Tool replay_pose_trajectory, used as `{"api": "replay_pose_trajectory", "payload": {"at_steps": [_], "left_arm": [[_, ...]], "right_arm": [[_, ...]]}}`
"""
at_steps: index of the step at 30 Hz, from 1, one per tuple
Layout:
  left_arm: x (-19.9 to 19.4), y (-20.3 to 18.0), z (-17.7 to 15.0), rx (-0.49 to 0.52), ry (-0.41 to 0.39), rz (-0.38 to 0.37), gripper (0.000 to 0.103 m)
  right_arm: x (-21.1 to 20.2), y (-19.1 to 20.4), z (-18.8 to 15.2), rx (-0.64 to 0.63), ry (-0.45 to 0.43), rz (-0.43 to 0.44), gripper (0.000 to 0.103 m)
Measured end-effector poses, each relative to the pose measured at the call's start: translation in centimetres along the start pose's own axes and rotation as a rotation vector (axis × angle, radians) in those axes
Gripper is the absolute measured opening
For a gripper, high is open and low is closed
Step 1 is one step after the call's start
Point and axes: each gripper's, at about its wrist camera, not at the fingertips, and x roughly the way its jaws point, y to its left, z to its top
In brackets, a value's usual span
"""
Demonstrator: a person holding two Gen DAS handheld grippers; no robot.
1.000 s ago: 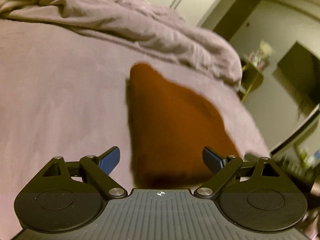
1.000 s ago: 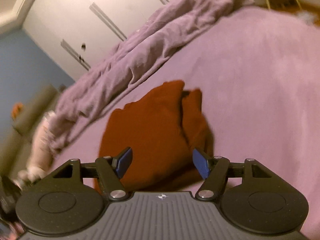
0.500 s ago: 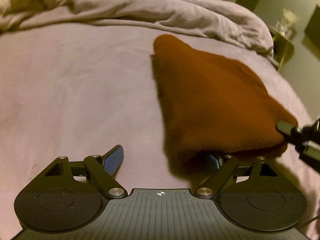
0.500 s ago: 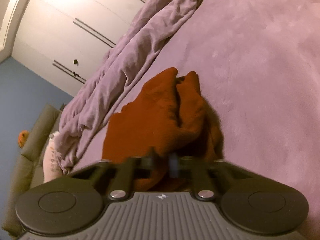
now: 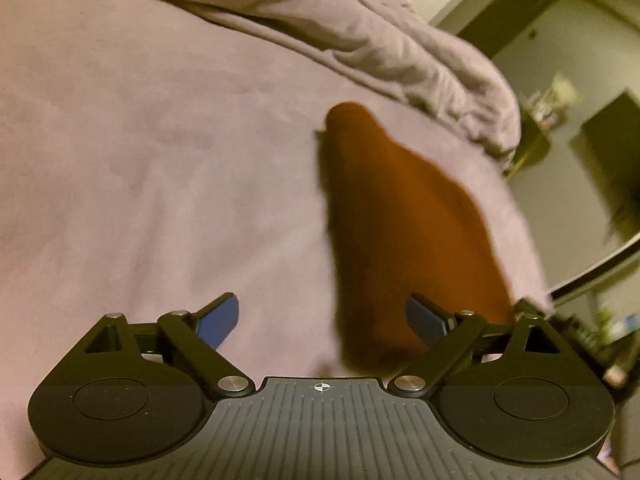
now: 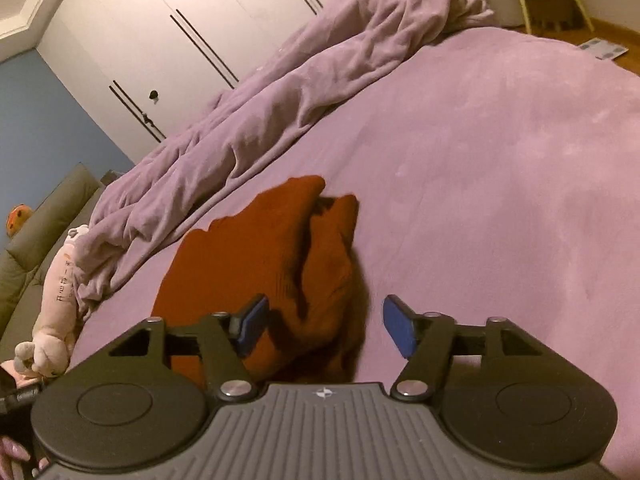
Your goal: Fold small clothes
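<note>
A rust-brown garment (image 5: 400,232) lies folded on the purple bed cover (image 5: 160,160), narrow end away from me. My left gripper (image 5: 324,318) hovers at its near end with jaws opening; the cloth reaches in by the right finger (image 5: 424,318), untouched by either pad. In the right wrist view the garment (image 6: 260,256) shows a raised double fold on its right side. My right gripper (image 6: 326,326) stands over its near edge with jaws opening. The cloth lies below and between the fingers, the left finger (image 6: 252,324) over it, and is not gripped.
A crumpled purple duvet (image 6: 280,112) runs along the far side of the bed. White wardrobe doors (image 6: 180,40) stand behind it. A plush toy (image 6: 56,304) and a green cushion (image 6: 36,240) are at the left edge. A person's fingers (image 6: 12,454) show at the bottom left.
Half a second ago my right gripper was shut on the garment's fold and held it raised; now it has opened and the cloth lies on the bed. My left gripper has shifted sideways.
</note>
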Motion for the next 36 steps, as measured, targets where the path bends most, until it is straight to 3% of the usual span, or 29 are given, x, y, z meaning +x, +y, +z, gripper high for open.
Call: {"api": "replay_pose_trajectory", "payload": {"at_steps": [5,8,10,11,18,20,22,26,29,32,34,36], "left_arm": [[5.9,-0.5,2.6,-0.086,0.071,-0.115,0.092],[8.0,-0.7,3.0,-0.1,0.072,-0.139,0.085],[9.0,-0.6,3.2,-0.103,0.078,-0.17,0.071],[9.6,-0.5,3.3,-0.118,0.084,-0.176,0.071],[9.7,-0.9,3.7,-0.079,0.044,-0.189,0.051],[8.4,-1.0,3.7,-0.08,0.033,-0.207,0.049],[6.6,-1.0,3.8,-0.051,0.01,-0.212,0.049],[1.6,1.3,3.3,-0.05,-0.043,-0.168,0.049],[-1.0,3.9,2.5,-0.042,-0.055,-0.054,0.052],[-2.5,5.8,1.4,-0.056,-0.043,0.034,0.054],[-4.6,5.8,1.5,-0.031,-0.104,0.062,0.053],[-6.0,5.0,2.2,0.003,-0.198,0.135,0.06]], "right_arm": [[5.1,-1.7,3.5,0.119,0.151,0.133,0.07],[8.0,-2.2,4.6,0.132,0.211,0.143,0.07],[9.2,-2.3,5.0,0.135,0.219,0.159,0.069],[9.7,-2.2,5.2,0.143,0.228,0.177,0.069],[12.1,-0.9,5.1,0.133,0.251,0.158,0.036],[11.8,-0.2,5.0,0.148,0.249,0.179,0.033],[11.0,0.8,4.9,0.186,0.253,0.257,0.032],[10.5,4.1,3.2,0.16,0.325,0.341,0.032],[11.2,6.6,0.8,0.112,0.377,0.357,0.032],[11.2,9.1,-1.4,-0.021,0.368,0.25,0.043],[9.9,10.1,-1.6,-0.06,0.321,0.156,0.052],[7.8,11.1,-1.2,-0.109,0.214,0.072,0.052]]}}
